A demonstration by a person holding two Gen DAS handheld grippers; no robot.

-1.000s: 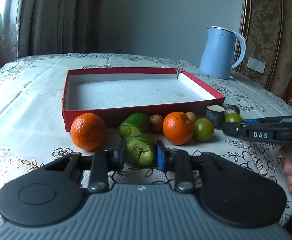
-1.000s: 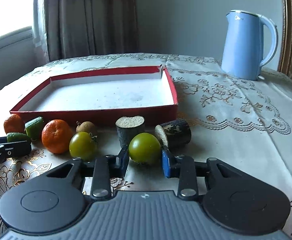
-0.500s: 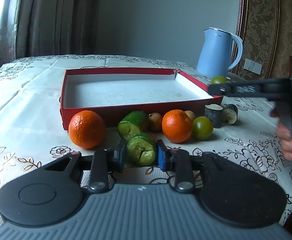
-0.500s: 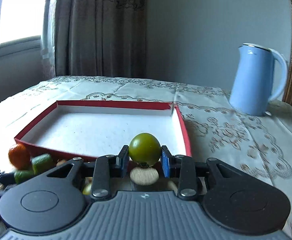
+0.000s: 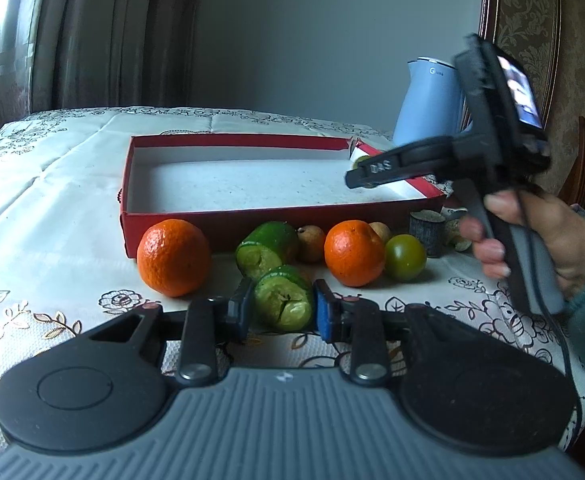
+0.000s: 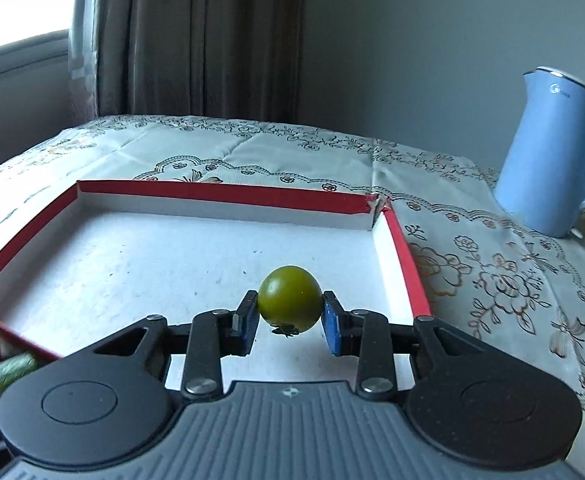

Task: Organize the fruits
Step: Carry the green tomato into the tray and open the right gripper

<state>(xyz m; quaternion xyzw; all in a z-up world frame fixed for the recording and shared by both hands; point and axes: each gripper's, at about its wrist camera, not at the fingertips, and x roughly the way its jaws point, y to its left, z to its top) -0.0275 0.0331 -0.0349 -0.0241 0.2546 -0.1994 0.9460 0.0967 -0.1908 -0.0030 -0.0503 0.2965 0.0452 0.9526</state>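
Both sets of jaws are pinching fruit: on my right gripper (image 6: pixel 290 322) the blue pads press the two sides of a smooth, round green tomato (image 6: pixel 289 299), its dried calyx pointing down, held up over the near right part of the red box (image 6: pixel 220 193), whose inside is plain white card with faint specks and whose far right corner is torn. On my left gripper (image 5: pixel 280 312) the pads squeeze a green cut fruit piece (image 5: pixel 283 298), short and cylindrical, its pulpy cut face turned toward the lens, low over the embroidered tablecloth (image 5: pixel 44 208) in front of the box. Beyond it I see a second cut green piece (image 5: pixel 266 244), two dimpled oranges (image 5: pixel 173 256) (image 5: pixel 353 252), another glossy green tomato (image 5: pixel 405 257) and a dark bark-like stub (image 5: pixel 426 229). Two small brown fruits behind them are half hidden and I cannot name them. My right hand (image 5: pixel 540 236) blocks the things at the row's end. A smooth pale-blue kettle (image 6: pixel 552 152) stands well apart, cut off at the right wrist view's edge. At that view's bottom left, fruit is blurred and cropped.
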